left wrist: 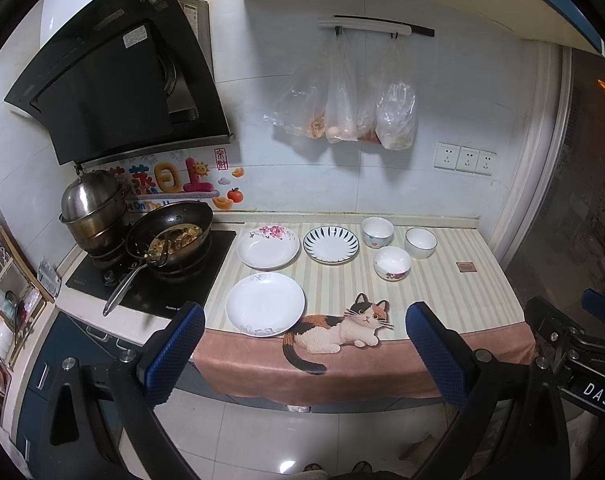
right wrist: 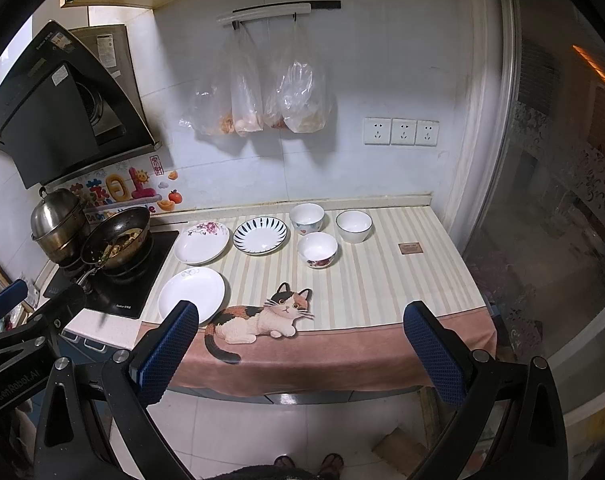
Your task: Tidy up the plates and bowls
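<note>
Three plates lie on the striped cloth: a plain white plate (left wrist: 265, 304) (right wrist: 191, 293) at the front left, a pink-flowered plate (left wrist: 268, 247) (right wrist: 201, 240) behind it, and a blue-striped plate (left wrist: 331, 244) (right wrist: 259, 235) to the right. Three white bowls stand further right: a patterned bowl (left wrist: 377, 231) (right wrist: 307, 218), a dark-rimmed bowl (left wrist: 421, 243) (right wrist: 353, 226), and a flowered bowl (left wrist: 392, 263) (right wrist: 317, 249). My left gripper (left wrist: 304, 354) is open, held back from the counter edge and empty. My right gripper (right wrist: 298, 354) is open too, also short of the counter.
A cat-print cloth (left wrist: 342, 364) hangs over the counter's front edge. At the left, a wok (left wrist: 168, 236) with food and a steel pot (left wrist: 92, 204) sit on the black hob (left wrist: 150, 280), its handle pointing forward. Plastic bags (left wrist: 344, 96) hang on the wall. A small brown tag (left wrist: 465, 267) lies at right.
</note>
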Demonstrator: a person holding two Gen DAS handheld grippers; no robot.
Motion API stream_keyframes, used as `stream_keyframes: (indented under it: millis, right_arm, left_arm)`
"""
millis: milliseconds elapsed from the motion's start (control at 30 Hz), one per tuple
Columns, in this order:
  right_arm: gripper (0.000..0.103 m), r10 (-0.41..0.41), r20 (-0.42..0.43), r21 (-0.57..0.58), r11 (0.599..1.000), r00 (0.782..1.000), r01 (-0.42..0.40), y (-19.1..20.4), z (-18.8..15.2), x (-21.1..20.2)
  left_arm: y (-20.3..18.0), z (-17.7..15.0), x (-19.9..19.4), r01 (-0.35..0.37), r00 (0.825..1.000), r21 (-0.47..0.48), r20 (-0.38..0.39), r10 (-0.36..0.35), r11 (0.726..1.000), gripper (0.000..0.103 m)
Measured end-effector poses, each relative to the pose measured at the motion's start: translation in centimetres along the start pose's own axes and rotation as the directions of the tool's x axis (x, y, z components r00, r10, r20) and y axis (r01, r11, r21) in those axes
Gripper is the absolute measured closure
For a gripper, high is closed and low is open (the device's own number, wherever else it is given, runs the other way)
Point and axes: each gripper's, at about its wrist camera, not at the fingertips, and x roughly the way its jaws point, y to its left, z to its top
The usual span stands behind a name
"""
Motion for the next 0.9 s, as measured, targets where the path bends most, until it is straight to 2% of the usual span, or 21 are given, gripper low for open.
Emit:
stream_keyframes:
  millis: [400,467,567,633,767,833,867,900]
  right_arm:
    - [0.000,0.006,0.001,0.004,1.000,1.000,-0.006,0.6,0.1,0.5]
    - [0.000,0.040,0.008,0.004,0.999,0.999,-0.040,1.4,0.1,1.5]
    - [0.000,0.147,-0.010,0.009,0.989,0.989,-0.147,2.4,-0.4,4.3]
    - [0.000,0.189,-0.069,0.029,0.982,0.980,-0.187,2.9,-0.9,7.1]
    - [0.000,0.226,-0.180,0.062,0.974,0.957,-0.218,3.6,-2.0,13.5]
    - [0.000,0.237,-0.234,0.069,0.971,0.943,-0.227,4.0,-2.5,17.4]
    - [0.000,0.202,-0.290,0.088,0.979,0.936,-0.184,4.1,-2.8,19.3]
    - [0.000,0.211,-0.328,0.092,0.977,0.921,-0.191,4.3,-3.1,21.9]
  left_arm:
    - [0.9,0.3,1.1,0.006,1.000,-0.004,-0.005,-0.006,1.000,0.000]
    - [1.5,0.5,2.4,0.010,1.000,-0.005,-0.008,-0.010,1.000,0.000]
    - [2.4,0.4,4.6,-0.016,1.000,-0.004,-0.002,0.016,1.000,0.000]
    - [3.3,0.3,7.1,-0.047,0.999,-0.006,-0.007,0.047,0.999,0.000]
    - [5.5,-0.5,12.5,-0.108,0.992,-0.025,-0.064,0.106,0.994,0.000]
    - [6.9,-0.7,16.0,-0.110,0.987,-0.053,-0.120,0.103,0.993,0.000]
    - [7.7,-0.8,18.4,-0.105,0.982,-0.066,-0.161,0.093,0.992,0.000]
    - [8.2,-1.0,19.8,-0.107,0.979,-0.077,-0.181,0.091,0.991,0.000]
